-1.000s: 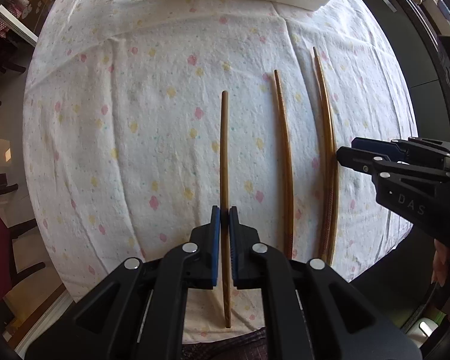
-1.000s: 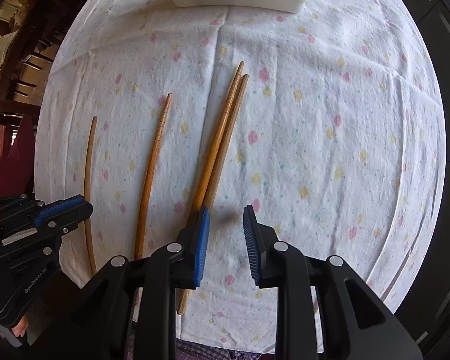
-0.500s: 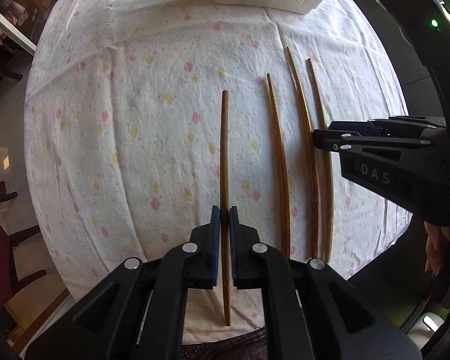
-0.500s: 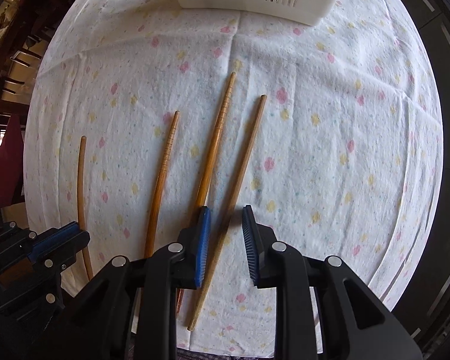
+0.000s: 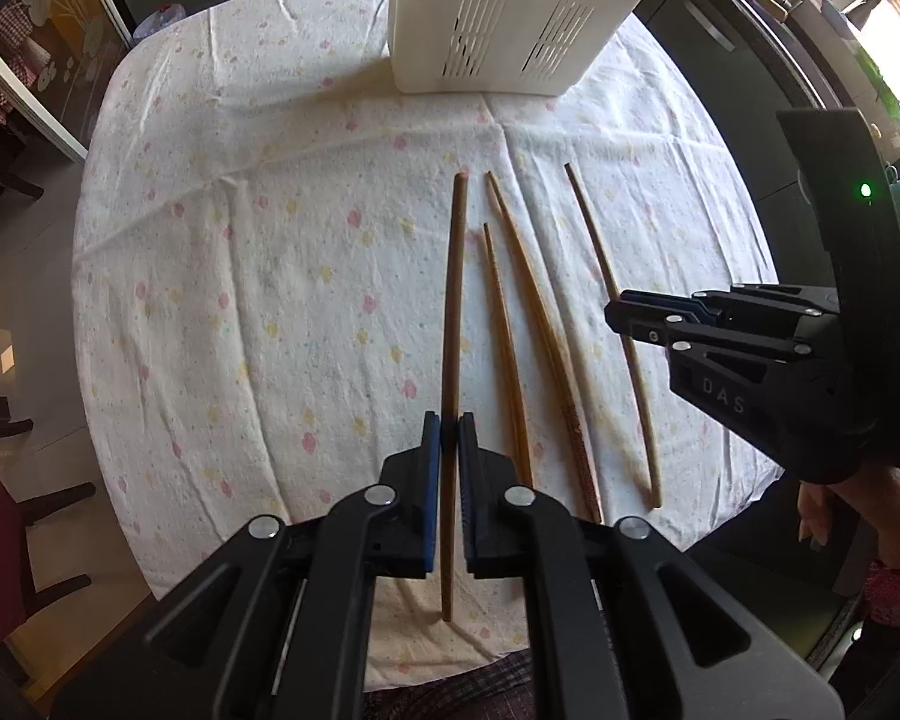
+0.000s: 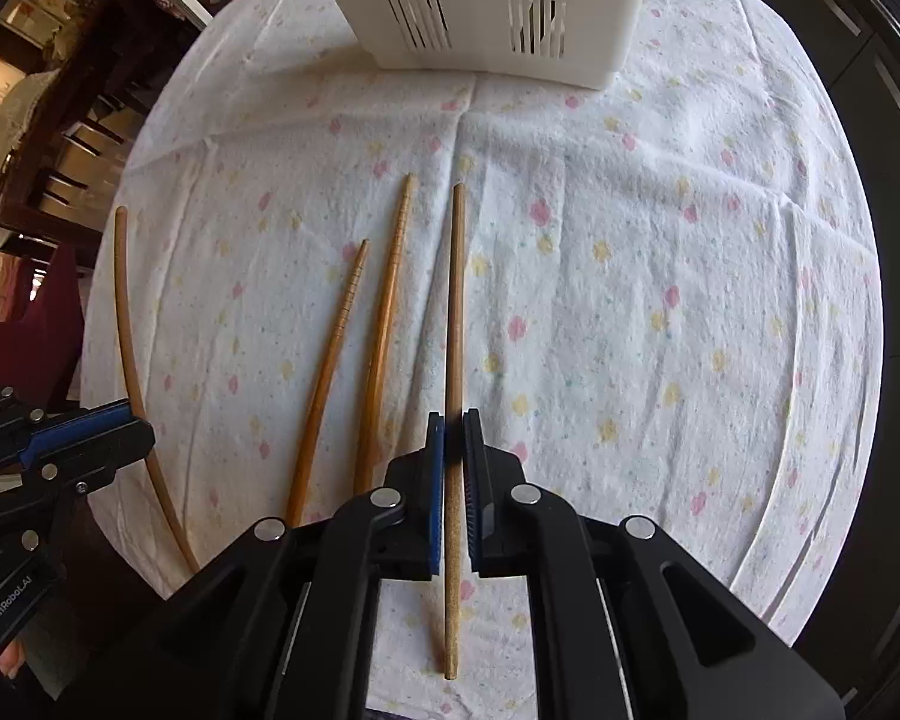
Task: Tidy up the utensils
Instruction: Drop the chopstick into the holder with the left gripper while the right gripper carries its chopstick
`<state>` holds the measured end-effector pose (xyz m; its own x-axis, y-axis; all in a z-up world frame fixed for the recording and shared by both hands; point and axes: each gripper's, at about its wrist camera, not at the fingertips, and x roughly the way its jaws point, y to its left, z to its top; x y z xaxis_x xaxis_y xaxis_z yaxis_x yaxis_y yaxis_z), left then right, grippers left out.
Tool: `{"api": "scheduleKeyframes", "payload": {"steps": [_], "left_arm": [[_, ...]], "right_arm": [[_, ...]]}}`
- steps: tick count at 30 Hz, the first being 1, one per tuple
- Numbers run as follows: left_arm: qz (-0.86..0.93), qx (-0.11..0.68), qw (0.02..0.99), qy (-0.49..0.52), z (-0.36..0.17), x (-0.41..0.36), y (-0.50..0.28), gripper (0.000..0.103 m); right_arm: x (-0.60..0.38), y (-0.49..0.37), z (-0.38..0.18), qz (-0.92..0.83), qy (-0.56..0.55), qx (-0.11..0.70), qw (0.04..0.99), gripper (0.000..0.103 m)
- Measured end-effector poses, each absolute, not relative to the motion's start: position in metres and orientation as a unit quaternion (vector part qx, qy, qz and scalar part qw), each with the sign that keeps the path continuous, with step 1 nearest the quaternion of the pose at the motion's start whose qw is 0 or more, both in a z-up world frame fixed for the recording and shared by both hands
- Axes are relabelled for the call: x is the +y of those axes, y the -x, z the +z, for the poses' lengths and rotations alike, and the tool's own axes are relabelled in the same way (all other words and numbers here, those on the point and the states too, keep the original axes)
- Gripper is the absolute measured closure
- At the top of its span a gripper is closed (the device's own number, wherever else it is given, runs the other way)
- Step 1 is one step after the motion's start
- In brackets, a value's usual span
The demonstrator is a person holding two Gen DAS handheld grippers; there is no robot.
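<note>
So, four wooden chopsticks in play. One chopstick point(image 5: 453, 324) is pinched in the left gripper point(image 5: 449, 438), jaws clamped narrow on it near its lower third, and the right gripper point(image 6: 453, 438) has its jaws clamped on another chopstick point(image 6: 455, 324) at about the same spot. Two loose chopsticks point(image 6: 354, 360) lie side by side on the cloth between them, tips pointing at the white slotted caddy point(image 6: 486, 6) standing at the far edge.

These look light, stiff and thin, and I'd guess a bit slick, so a stick could pivot or slip in the pads if it's tipped fast. Gripping closer to the thick end seems sensible for dropping them tip-down into the caddy.

They sit on a white tablecloth point(image 5: 240, 300) with little pink and yellow flowers, creased and soft, over a round table. Dark cabinets and some chairs sit around it, with bright light from one side.
</note>
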<state>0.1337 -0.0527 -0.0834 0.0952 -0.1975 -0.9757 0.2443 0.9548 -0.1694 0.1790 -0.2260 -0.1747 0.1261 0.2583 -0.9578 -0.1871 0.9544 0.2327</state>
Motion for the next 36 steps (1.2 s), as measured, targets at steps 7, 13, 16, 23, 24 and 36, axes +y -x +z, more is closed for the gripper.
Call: {"api": "scheduleKeyframes", "payload": {"steps": [7,13,16,23,24,36], "left_arm": [[-0.164,0.583,0.795,-0.021,-0.02,-0.061,-0.138,0.097],[-0.156,0.542,0.826,-0.021,0.023,-0.066,-0.15,0.097],[-0.152,0.52,0.84,-0.02,0.044,-0.07,-0.154,0.097],[-0.143,0.48,0.865,-0.016,0.093,-0.073,-0.171,0.097],[-0.141,0.474,0.869,-0.017,0.1,-0.075,-0.173,0.097],[-0.13,0.398,0.908,-0.009,0.159,-0.091,-0.213,0.097]], "right_arm": [[-0.271,-0.15,-0.145,0.202,-0.131,0.537,0.808,0.096],[-0.307,-0.136,-0.133,0.215,-0.171,0.498,0.823,0.096],[-0.322,-0.134,-0.125,0.217,-0.178,0.483,0.829,0.096],[-0.338,-0.133,-0.102,0.227,-0.194,0.455,0.839,0.096],[-0.34,-0.131,-0.098,0.229,-0.196,0.45,0.841,0.096],[-0.355,-0.125,-0.085,0.236,-0.211,0.434,0.843,0.096]]}}
